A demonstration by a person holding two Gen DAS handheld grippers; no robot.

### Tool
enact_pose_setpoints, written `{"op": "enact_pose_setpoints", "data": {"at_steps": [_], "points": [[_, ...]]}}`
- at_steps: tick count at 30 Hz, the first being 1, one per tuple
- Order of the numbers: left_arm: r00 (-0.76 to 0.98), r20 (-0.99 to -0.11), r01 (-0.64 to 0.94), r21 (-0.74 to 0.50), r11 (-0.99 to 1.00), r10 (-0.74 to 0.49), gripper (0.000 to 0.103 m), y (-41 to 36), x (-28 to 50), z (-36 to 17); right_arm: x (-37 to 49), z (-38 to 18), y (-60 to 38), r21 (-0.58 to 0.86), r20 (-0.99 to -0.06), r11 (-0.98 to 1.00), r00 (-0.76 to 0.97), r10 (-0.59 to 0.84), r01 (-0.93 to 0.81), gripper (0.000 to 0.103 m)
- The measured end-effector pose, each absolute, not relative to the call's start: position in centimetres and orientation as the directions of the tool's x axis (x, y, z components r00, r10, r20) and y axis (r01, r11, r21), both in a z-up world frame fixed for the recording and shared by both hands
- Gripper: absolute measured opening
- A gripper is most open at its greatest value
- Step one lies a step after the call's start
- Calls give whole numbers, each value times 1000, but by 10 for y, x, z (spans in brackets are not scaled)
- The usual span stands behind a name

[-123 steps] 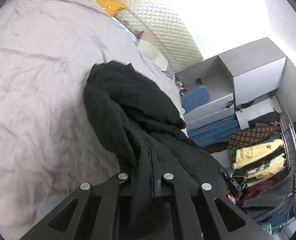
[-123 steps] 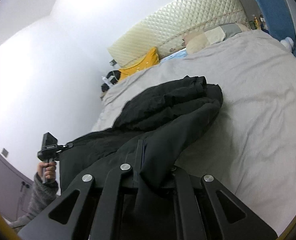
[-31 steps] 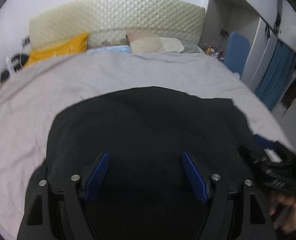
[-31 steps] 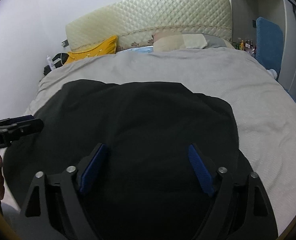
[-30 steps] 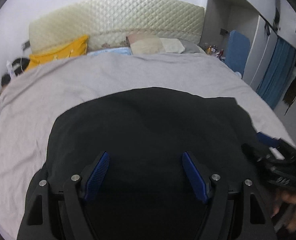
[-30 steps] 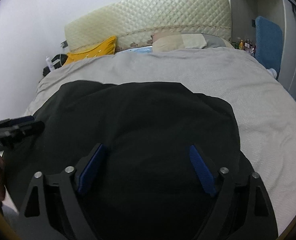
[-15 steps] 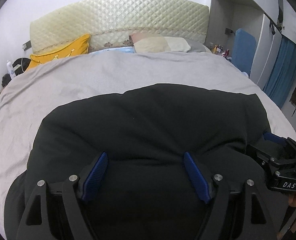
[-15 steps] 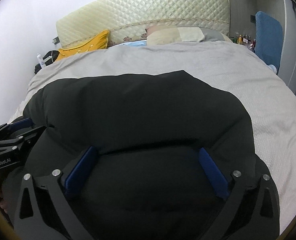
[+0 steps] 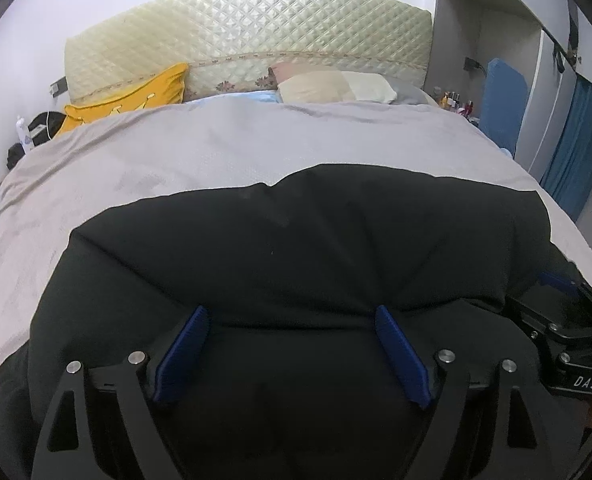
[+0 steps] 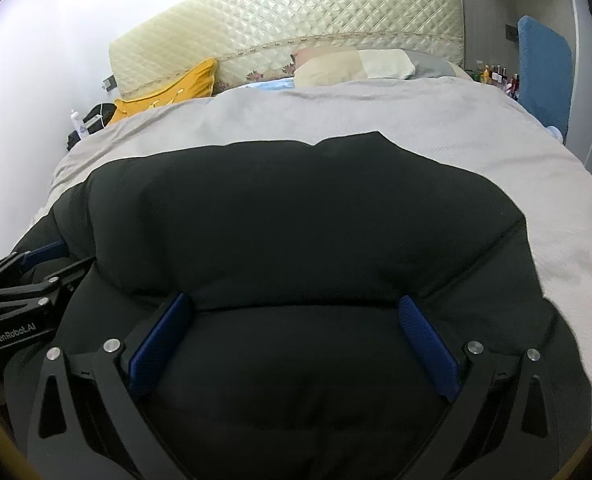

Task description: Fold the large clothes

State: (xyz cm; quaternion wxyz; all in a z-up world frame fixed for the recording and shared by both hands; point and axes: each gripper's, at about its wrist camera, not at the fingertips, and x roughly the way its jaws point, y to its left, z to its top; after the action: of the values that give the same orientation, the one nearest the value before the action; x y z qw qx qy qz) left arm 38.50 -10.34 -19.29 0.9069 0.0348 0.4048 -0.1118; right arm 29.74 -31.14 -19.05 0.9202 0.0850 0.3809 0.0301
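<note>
A large black padded garment (image 9: 304, 248) lies folded over on the grey bed cover (image 9: 224, 152); it also fills the right wrist view (image 10: 296, 216). My left gripper (image 9: 292, 316) is open, its blue pads wide apart at the garment's near folded edge, with fabric between them. My right gripper (image 10: 292, 304) is open the same way at the near edge, further right. Each gripper shows in the other's view: the right one (image 9: 568, 320) at the right edge, the left one (image 10: 28, 276) at the left edge.
A quilted cream headboard (image 9: 248, 52) stands at the far end with a yellow pillow (image 9: 136, 96) and a beige pillow (image 9: 336, 88). A blue chair (image 9: 500, 100) and blue curtain (image 9: 576, 152) stand to the right of the bed. A white wall is on the left.
Four seconds ago both grippers were shut on the bunched garment. Since then it was laid flat on the bed and both opened. In the last second both moved lower, toward the near fold.
</note>
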Motion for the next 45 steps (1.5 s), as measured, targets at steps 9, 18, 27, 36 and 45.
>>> {"op": "enact_pose_setpoints", "data": {"at_steps": [9, 18, 27, 36, 45], "points": [[638, -742, 241, -60, 969, -204, 86, -93, 377, -187, 292, -191, -317, 239, -669, 971, 723, 173, -12, 103], [687, -708, 141, -91, 986, -163, 86, -35, 358, -157, 255, -163, -332, 163, -638, 986, 764, 95, 14, 103], [714, -696, 67, -39, 997, -75, 86, 1, 354, -190, 237, -176, -362, 137, -621, 984, 784, -4, 114, 103], [735, -677, 52, 14, 999, -29, 86, -10, 347, -184, 242, -188, -362, 144, -631, 982, 775, -1, 118, 103], [777, -627, 78, 5, 997, -58, 86, -37, 301, -96, 206, -114, -360, 167, -548, 973, 835, -42, 158, 103]]}}
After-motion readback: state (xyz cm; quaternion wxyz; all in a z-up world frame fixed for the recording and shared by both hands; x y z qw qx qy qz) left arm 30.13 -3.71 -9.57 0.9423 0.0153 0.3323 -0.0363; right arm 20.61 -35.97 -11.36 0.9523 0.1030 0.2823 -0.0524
